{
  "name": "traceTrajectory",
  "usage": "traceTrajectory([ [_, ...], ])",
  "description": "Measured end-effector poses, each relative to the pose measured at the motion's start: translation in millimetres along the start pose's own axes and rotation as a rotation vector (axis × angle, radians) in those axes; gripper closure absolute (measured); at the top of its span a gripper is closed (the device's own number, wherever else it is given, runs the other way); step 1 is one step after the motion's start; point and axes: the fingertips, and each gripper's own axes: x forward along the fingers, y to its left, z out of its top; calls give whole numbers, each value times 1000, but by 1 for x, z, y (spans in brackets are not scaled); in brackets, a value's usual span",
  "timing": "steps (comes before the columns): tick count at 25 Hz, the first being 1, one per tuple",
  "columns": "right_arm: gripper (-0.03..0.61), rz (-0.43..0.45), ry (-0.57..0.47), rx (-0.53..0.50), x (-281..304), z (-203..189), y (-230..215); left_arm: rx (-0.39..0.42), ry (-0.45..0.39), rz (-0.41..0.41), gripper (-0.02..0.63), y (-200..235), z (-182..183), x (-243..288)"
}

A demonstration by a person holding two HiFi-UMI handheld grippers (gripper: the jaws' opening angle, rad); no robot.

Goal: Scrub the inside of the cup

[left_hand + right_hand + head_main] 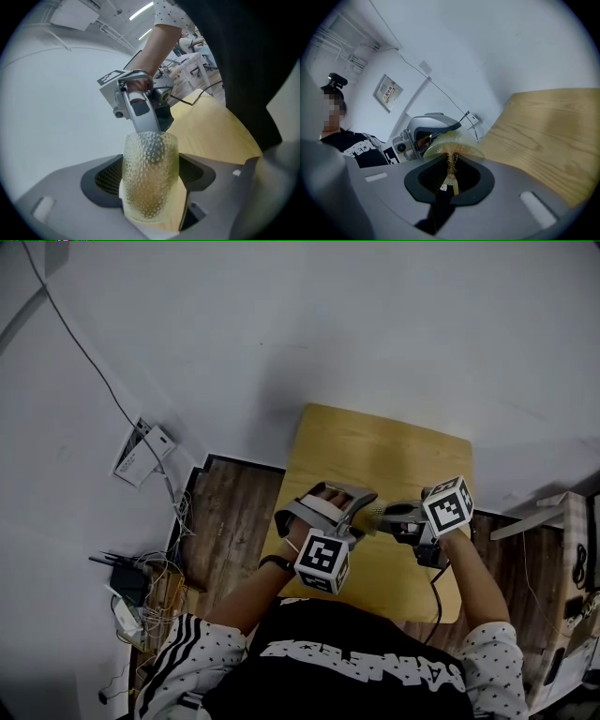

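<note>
A dimpled yellow-green glass cup [150,178] lies sideways, with my left gripper [151,187] shut on it. In the head view the cup [372,515] hangs above the wooden table [375,451], between the left gripper [354,514] and the right gripper [401,515]. My right gripper [450,177] is shut on a thin brush [451,165]. Its bristles reach into the cup's mouth [454,146]. From the left gripper view, the right gripper [140,110] points straight at the cup's open end. The brush tip inside the cup is hidden.
The small wooden table stands against a white wall. Cables and a power strip [136,592] lie on the floor at the left, near a paper sheet [139,454]. A shelf with clutter [574,577] is at the right.
</note>
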Motion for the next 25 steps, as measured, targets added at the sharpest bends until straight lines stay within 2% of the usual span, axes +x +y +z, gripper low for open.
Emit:
traceTrajectory([
  [4,535,66,-47,68,-7,0,4,50,-17,-5,252,0,8,1],
  [7,535,155,-89,128,-13,2,11,105,-45,5,252,3,14,-3],
  [15,535,310,-169,188,-25,5,20,232,-90,46,252,9,26,-12],
  [19,535,396,-228,241,-29,9,28,267,-78,14,253,5,26,-15],
  [23,535,422,-263,245,-35,13,26,309,-58,56,252,17,28,-18],
  [25,535,421,-263,247,-36,14,28,290,-76,39,253,14,30,-17],
])
